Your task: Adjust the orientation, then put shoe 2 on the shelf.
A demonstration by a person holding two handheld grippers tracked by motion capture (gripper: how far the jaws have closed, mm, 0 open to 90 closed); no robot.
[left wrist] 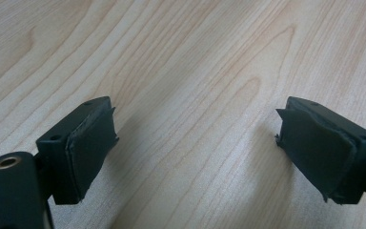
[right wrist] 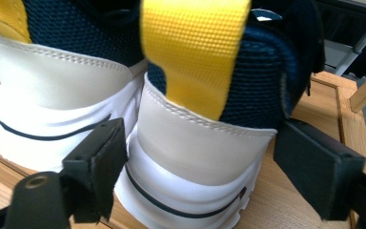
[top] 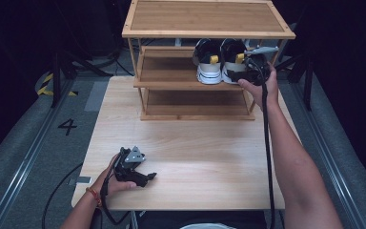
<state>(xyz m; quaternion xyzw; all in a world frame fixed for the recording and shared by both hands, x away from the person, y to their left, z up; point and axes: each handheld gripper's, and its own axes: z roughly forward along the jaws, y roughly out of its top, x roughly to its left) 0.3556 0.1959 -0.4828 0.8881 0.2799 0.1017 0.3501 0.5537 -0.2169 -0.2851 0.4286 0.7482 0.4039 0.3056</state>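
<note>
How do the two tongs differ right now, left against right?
The left tongs rest low on the bare table near the person; the right tongs are up at the rack's middle shelf. The left tongs have nothing between the jaws, while the right tongs straddle the heel of the right-hand shoe; whether the pads press it is unclear. Both stand wide apart.

Lighting: counter evenly lit from above, surroundings black; soft claw shadows; near yellow heel tab blurred.

High view overlooks table; claw views close-up.
</note>
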